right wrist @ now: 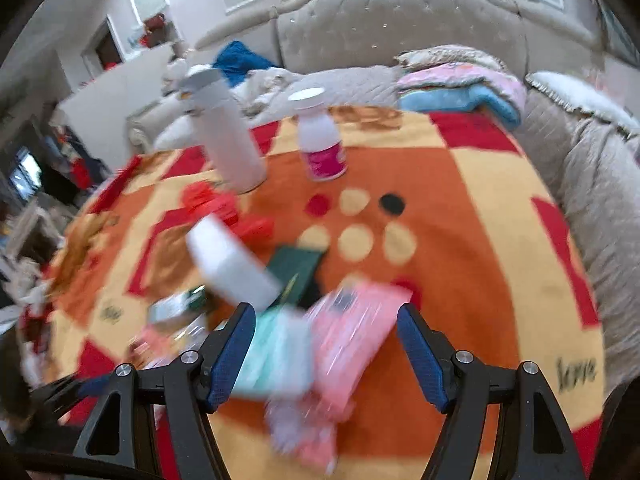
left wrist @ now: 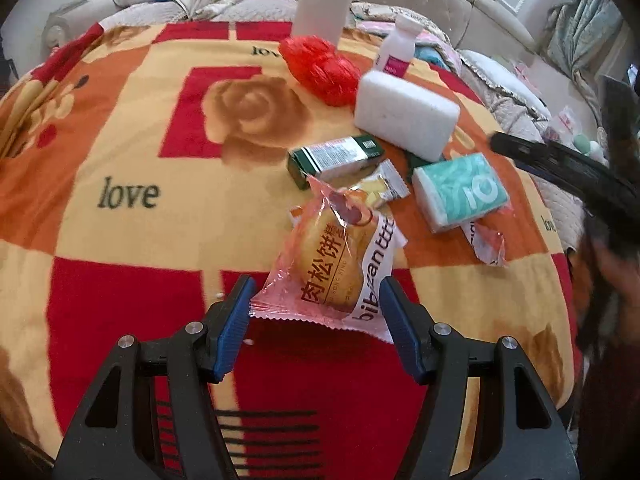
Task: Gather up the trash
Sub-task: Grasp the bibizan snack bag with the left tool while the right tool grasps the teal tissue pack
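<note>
**Grippers close in on litter strewn over a patterned blanket**

Pointing steeply down at the bed, the left gripper (left wrist: 316, 308) hangs with its blue-padded jaws spread wide on either side of a pink snack wrapper (left wrist: 332, 272), whose near edge lies between the pads; neither pad presses on it, and the packet rests flat on the red, orange and cream blanket (left wrist: 140, 140) printed with roses and the word "love". Just beyond the wrapper lie a smaller crumpled yellow sachet (left wrist: 384, 186) and a green carton (left wrist: 336, 156), with a teal tissue pack (left wrist: 460, 192) to their right lying over another torn pink wrapper (left wrist: 488, 246). Farther back sits a white foam block (left wrist: 406, 114), touching a bunched red plastic bag (left wrist: 320, 66), and behind those stand a tall white cylinder (left wrist: 322, 0) and a small white bottle with a pink label (left wrist: 396, 50). At the right edge of the left wrist view a dark arm of the other tool (left wrist: 560, 164) reaches in, blurred.

The right wrist view is smeared by motion. The right gripper (right wrist: 326, 332) is likewise tilted downward, its jaws wide apart and gripping nothing, above the tissue pack (right wrist: 276, 354) and a pink packet (right wrist: 352, 336). A padded headboard (right wrist: 400, 28) and folded bedding (right wrist: 460, 88) close the scene.
</note>
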Demonstrator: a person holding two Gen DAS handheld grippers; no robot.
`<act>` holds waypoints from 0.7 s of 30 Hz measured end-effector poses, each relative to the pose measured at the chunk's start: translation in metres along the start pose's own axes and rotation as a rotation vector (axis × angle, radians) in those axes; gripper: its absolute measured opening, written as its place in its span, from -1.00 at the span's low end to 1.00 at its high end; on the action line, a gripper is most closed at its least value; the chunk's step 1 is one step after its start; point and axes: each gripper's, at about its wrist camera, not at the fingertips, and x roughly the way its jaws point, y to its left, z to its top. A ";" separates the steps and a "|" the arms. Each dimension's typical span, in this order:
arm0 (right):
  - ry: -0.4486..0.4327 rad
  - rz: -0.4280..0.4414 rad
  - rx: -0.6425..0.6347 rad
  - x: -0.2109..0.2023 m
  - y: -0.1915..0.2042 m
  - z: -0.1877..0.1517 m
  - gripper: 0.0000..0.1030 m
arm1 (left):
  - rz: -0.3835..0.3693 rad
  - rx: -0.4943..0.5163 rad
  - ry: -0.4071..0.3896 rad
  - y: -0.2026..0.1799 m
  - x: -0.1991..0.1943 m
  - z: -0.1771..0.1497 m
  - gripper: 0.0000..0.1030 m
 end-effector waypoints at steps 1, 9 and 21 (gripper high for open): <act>0.018 -0.006 0.005 0.009 -0.002 0.005 0.39 | 0.010 0.002 -0.011 0.001 -0.003 0.000 0.23; 0.178 -0.045 -0.186 -0.001 0.019 -0.034 0.38 | 0.004 -0.061 -0.045 0.025 -0.012 0.001 0.23; 0.128 0.105 -0.286 -0.039 0.053 -0.073 0.39 | -0.044 -0.130 -0.064 0.039 -0.021 0.001 0.23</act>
